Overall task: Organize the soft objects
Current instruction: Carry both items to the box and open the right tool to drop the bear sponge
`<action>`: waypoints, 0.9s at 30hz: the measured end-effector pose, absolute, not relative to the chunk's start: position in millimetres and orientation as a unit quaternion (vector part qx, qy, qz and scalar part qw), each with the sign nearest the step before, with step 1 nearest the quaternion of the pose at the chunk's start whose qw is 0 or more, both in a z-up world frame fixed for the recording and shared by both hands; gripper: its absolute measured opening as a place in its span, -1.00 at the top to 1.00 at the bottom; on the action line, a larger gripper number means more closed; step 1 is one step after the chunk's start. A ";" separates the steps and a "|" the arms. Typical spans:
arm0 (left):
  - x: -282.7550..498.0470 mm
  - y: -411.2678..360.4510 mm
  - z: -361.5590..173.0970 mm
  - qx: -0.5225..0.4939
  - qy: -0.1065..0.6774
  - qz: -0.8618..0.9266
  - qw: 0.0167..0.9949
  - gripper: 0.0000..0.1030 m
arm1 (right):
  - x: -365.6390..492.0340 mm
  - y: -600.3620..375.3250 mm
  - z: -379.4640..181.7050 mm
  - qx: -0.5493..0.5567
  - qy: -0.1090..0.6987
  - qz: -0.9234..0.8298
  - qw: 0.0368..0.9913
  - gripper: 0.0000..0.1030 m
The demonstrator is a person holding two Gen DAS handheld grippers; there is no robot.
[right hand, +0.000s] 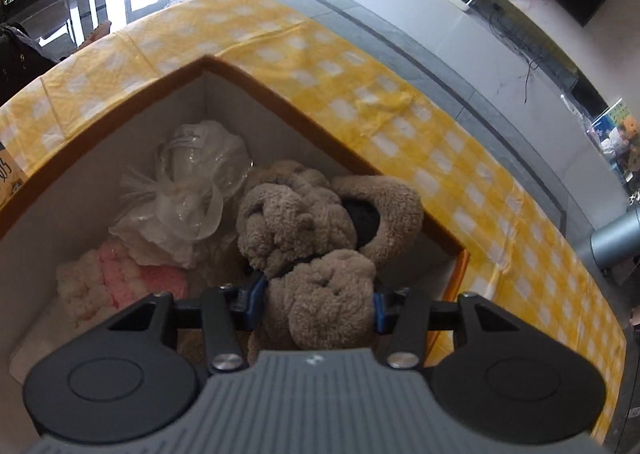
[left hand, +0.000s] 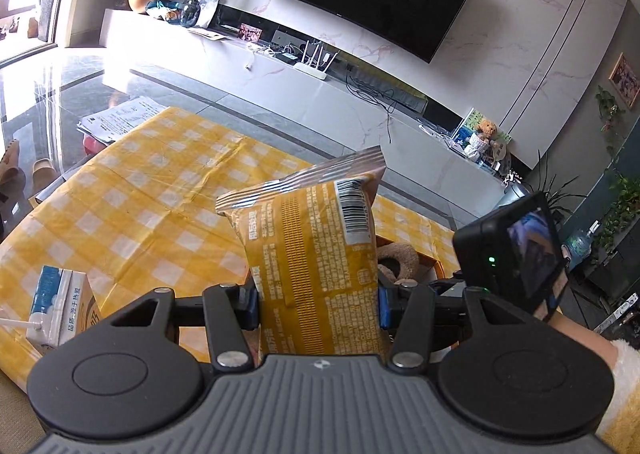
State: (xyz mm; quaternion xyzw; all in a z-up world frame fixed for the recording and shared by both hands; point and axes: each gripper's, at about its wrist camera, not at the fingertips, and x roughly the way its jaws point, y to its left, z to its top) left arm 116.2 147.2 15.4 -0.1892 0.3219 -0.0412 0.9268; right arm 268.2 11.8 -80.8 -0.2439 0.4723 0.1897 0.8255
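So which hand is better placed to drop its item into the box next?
Right. The right gripper, shut on a brown plush slipper, hangs over the open box. The left gripper holds a yellow snack bag beside it.

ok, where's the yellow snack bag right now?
Left wrist view, centre: the yellow snack bag stands upright, clamped in the left gripper above the checked tablecloth, with the milk carton lower left.

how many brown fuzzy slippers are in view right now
2. One brown fuzzy slipper lies in the cardboard box, opening up, beside a knotted plastic bag. The second slipper is gripped in the right gripper over the box. More could be hidden underneath.
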 end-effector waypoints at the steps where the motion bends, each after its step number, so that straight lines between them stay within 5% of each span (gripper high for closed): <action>1: 115.7 147.4 14.9 -0.189 0.322 -0.041 0.927 -0.12 | 272.4 16.4 -87.8 -0.243 0.483 0.195 0.818 0.05; 13: 121.9 148.4 11.1 -0.182 0.337 -0.024 0.923 -0.12 | 282.9 24.4 -127.8 -0.325 0.487 0.195 0.786 -0.02; 16: 123.1 145.3 11.4 -0.176 0.339 -0.036 0.923 -0.12 | 270.1 24.9 -117.6 -0.341 0.460 0.195 0.796 -0.19; 18: 123.3 143.8 10.9 -0.170 0.341 -0.042 0.924 -0.12 | 259.4 24.7 -108.0 -0.357 0.425 0.172 0.814 -0.71; 27: 123.2 123.0 7.7 -0.139 0.351 -0.060 0.924 -0.12 | 223.4 -27.9 -37.5 -0.245 0.312 0.126 0.909 -0.81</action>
